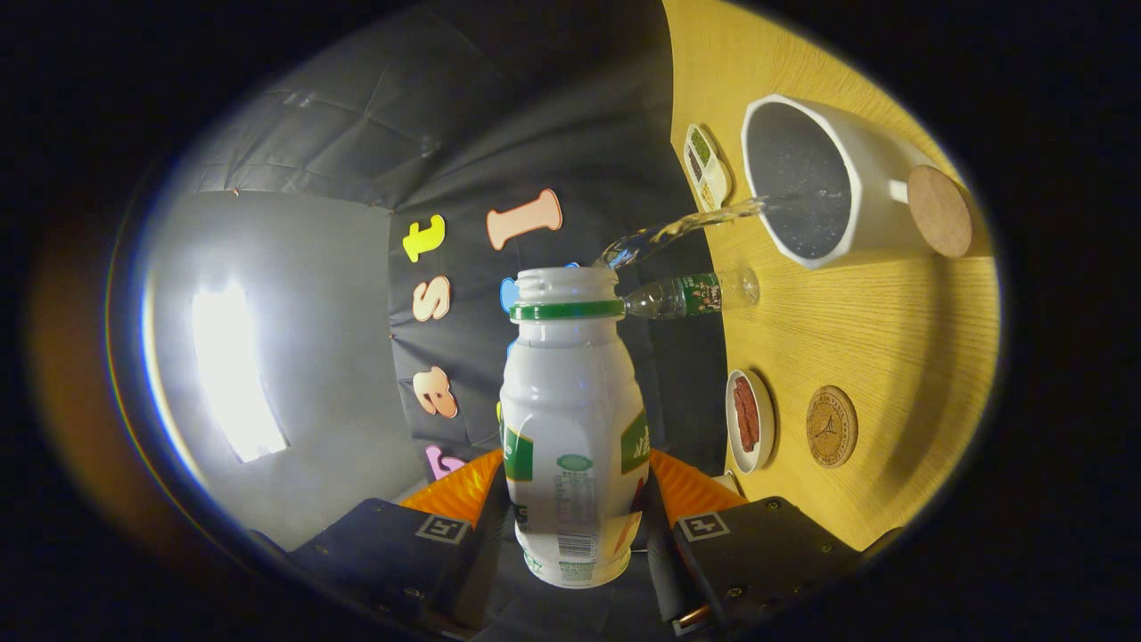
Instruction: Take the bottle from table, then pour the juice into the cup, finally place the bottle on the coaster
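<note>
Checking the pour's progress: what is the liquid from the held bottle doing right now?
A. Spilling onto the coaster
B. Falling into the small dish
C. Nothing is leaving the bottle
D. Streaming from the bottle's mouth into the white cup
D: the claw grips the bottle on both sides, and a clear stream arcs from its mouth into the white cup.

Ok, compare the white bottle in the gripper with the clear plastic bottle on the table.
The opaque white bottle with a green neck ring is clamped between the gripper's fingers, tilted and pouring liquid into the white cup. The clear plastic bottle is see-through and slimmer, standing untouched on the yellow wooden table. Both carry green labels.
</note>
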`<state>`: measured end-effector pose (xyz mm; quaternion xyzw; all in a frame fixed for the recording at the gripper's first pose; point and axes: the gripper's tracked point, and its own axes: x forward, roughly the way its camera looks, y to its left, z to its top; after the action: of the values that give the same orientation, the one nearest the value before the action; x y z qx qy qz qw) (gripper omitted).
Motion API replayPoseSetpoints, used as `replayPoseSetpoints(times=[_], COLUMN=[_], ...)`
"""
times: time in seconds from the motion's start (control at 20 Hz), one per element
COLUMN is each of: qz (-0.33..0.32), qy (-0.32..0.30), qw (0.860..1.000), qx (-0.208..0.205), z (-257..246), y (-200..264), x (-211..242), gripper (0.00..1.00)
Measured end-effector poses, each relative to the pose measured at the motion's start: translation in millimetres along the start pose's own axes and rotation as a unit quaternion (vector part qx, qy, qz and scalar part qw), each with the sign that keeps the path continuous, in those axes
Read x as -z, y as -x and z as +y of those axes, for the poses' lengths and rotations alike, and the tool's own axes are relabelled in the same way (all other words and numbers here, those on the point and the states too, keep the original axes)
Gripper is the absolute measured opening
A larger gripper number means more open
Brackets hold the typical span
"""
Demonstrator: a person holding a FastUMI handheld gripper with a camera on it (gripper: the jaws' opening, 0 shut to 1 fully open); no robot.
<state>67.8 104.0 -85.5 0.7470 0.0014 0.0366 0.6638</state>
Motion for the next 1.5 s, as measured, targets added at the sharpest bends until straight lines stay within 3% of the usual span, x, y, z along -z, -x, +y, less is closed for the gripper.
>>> replayPoseSetpoints(times=[1.5], qz=[0.001], qy=[-0.033], qw=[0.999], qx=[-0.013], z=[18], y=[1], x=[-1], gripper=[0.7])
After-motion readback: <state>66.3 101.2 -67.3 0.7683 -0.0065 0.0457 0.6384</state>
